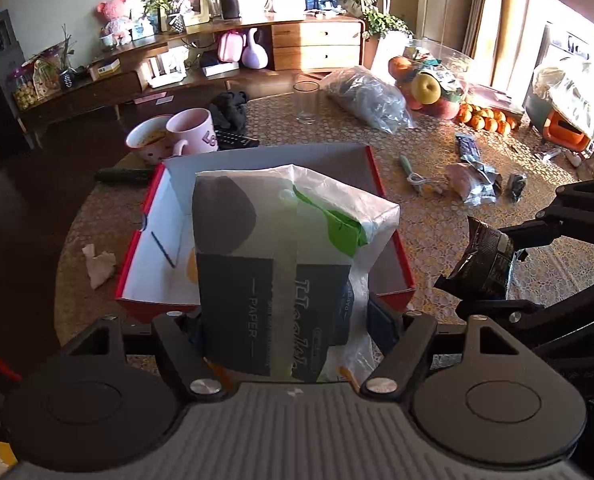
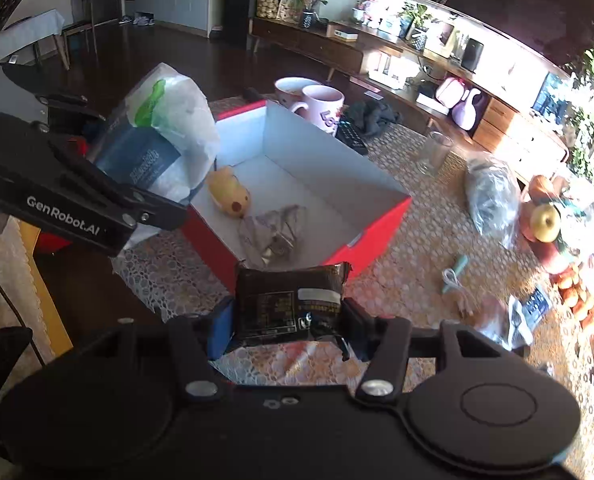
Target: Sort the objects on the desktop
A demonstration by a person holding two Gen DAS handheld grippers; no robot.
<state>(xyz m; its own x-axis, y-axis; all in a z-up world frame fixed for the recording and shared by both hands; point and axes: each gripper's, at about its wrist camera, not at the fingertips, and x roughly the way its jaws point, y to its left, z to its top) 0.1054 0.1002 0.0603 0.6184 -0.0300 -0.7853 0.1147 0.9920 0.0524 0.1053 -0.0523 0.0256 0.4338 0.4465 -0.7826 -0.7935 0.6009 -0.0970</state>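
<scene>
Tissue pack (image 1: 273,276), a soft plastic-wrapped bundle marked PAPER, sits clamped in the left gripper (image 1: 293,320), hanging over the near end of the red box (image 1: 393,240) that stands open on the counter (image 1: 437,152). In the right wrist view the same pack bulges well above the fingers, its loose white wrap sagging toward the box wall. Inside the box lie a yellow plush toy (image 2: 229,196) near the left wall and a crumpled grey wrapper (image 2: 275,236) toward the near corner. To the right, the right gripper (image 2: 289,320) is closed on a dark snack packet (image 2: 291,304), held just short of the box's near corner and not yet over the opening.

Risks, as I judge them: the tissue pack is big and slack, so its wrap could snag the box rim or drag the light box sideways when let go. Both grippers crowd the same near end, so they could knock each other. The snack packet is gripped only by its lower part; released from where it is, it would likely land on the counter outside the box. The pink mugs (image 1: 189,136) stand just behind the box and could be bumped if it slides.
</scene>
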